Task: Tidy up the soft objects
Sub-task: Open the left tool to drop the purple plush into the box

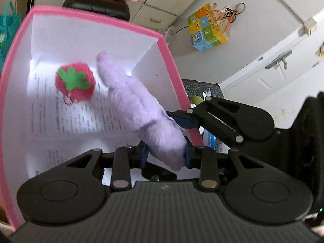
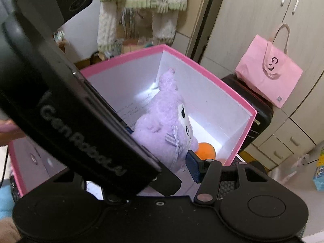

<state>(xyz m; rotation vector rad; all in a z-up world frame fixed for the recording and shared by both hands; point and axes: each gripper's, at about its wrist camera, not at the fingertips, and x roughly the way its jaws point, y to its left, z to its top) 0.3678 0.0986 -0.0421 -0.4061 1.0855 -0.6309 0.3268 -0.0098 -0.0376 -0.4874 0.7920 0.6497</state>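
A purple plush toy (image 1: 131, 101) with a white face (image 2: 162, 121) hangs inside an open pink box (image 1: 81, 16) with white walls (image 2: 202, 64). My left gripper (image 1: 166, 155) is shut on the plush's lower end, a blue pad on each side. My right gripper (image 2: 162, 151) grips the same plush from the right; one blue pad (image 1: 182, 121) presses on its side, and the other finger is hidden. On the box floor lie a red strawberry plush (image 1: 76, 82) and an orange ball (image 2: 205, 150). The left gripper's black body (image 2: 70, 111) blocks much of the right wrist view.
Printed paper (image 1: 81, 119) lines the box floor. A pink paper bag (image 2: 269, 73) rests on a dark case (image 2: 261, 109) behind the box. A colourful cube box (image 1: 208, 27) hangs on the wall, a knitted garment (image 2: 141, 0) hangs further back, and cupboards (image 2: 283, 141) stand to the right.
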